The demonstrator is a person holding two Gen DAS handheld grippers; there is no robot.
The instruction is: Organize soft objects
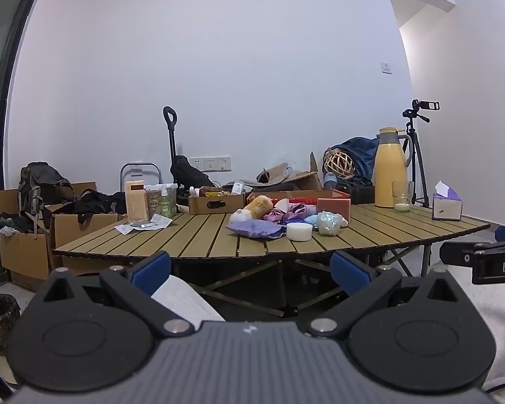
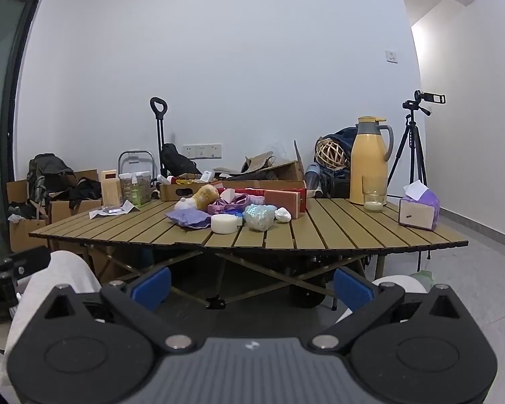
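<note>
A heap of soft things lies mid-table: a purple pouch (image 1: 256, 228) (image 2: 189, 218), a round white sponge (image 1: 299, 231) (image 2: 224, 224), a shiny pale-blue lump (image 1: 327, 223) (image 2: 259, 216), an orange-yellow plush (image 1: 257, 206) (image 2: 205, 197), pink and purple cloth (image 1: 286, 213) (image 2: 230, 203) and a small white wad (image 2: 282, 214). A red box (image 1: 333, 202) (image 2: 282, 197) stands behind them. My left gripper (image 1: 249, 269) and right gripper (image 2: 250, 284) are open and empty, held low in front of the table's near edge, well short of the heap. The right gripper's body shows at the left view's right edge.
The slatted wooden table (image 1: 202, 235) (image 2: 320, 232) also bears a yellow thermos (image 1: 390, 168) (image 2: 368, 161), a glass candle (image 2: 373, 193), a tissue box (image 1: 447, 203) (image 2: 419, 208), jars and a cardboard tray. Boxes, bags and a tripod (image 2: 417, 134) stand behind. White-clad knees lie under the grippers.
</note>
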